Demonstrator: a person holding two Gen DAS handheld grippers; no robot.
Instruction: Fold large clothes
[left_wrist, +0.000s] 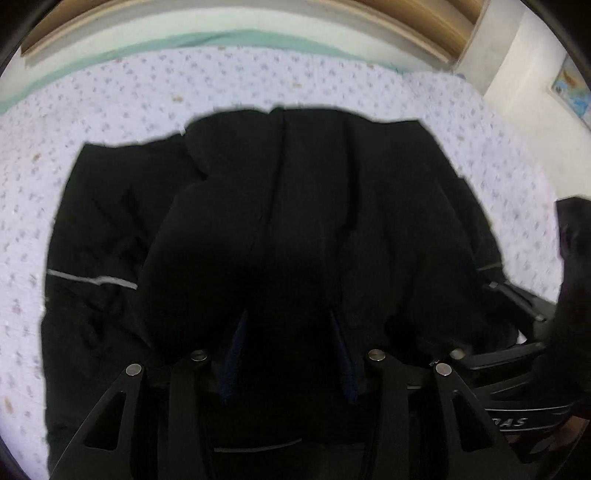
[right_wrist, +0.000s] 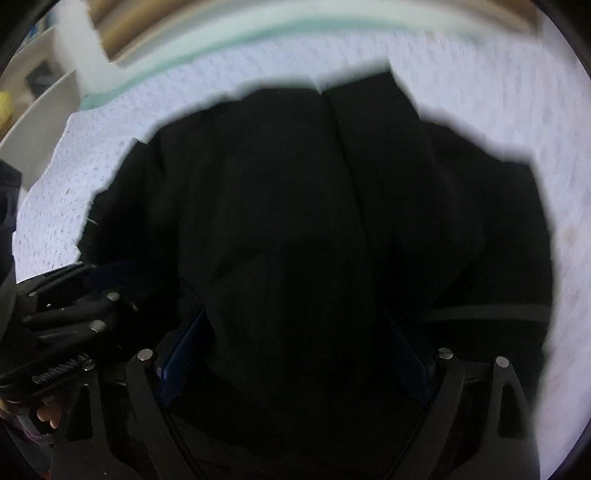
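A large black jacket (left_wrist: 295, 206) with thin grey reflective stripes lies on a bed with a pale floral sheet (left_wrist: 110, 122). My left gripper (left_wrist: 290, 325) sits low over its near edge, with black cloth bunched between the blue-padded fingers (left_wrist: 236, 354). My right gripper (right_wrist: 295, 332) is at the same edge of the jacket (right_wrist: 314, 203), with a thick fold of cloth between its fingers (right_wrist: 181, 354). The fingertips of both are hidden by dark cloth. Each gripper shows at the side of the other's view: the right one (left_wrist: 517, 350), the left one (right_wrist: 66, 302).
A green sheet edge (left_wrist: 184, 40) and a wooden bed frame (left_wrist: 406, 22) run along the far side. A white wall with a poster (left_wrist: 572, 88) stands at the right. White shelving (right_wrist: 44, 92) stands at the left in the right wrist view.
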